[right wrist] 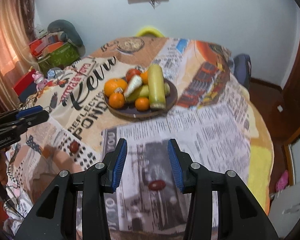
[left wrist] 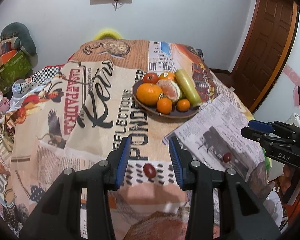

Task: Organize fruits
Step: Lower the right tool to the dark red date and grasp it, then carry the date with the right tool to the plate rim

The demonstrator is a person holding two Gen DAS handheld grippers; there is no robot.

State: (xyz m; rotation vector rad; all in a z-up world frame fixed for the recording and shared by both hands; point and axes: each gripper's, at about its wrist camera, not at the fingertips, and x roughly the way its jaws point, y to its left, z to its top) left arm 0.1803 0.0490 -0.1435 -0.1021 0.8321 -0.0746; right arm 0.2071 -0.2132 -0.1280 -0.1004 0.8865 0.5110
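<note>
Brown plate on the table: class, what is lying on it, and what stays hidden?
The brown plate carries several oranges, one peeled citrus, a red fruit and a long pale green vegetable. Anything beneath the pile, and most of the plate's floor, is covered.

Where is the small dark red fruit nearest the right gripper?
The small dark red fruit lies on the newspaper below the right gripper.

Fruit-heaped round plate [left wrist: 150, 111] mid-table; two red grapes [left wrist: 149, 170] [right wrist: 156, 185] loose, well apart.
</note>
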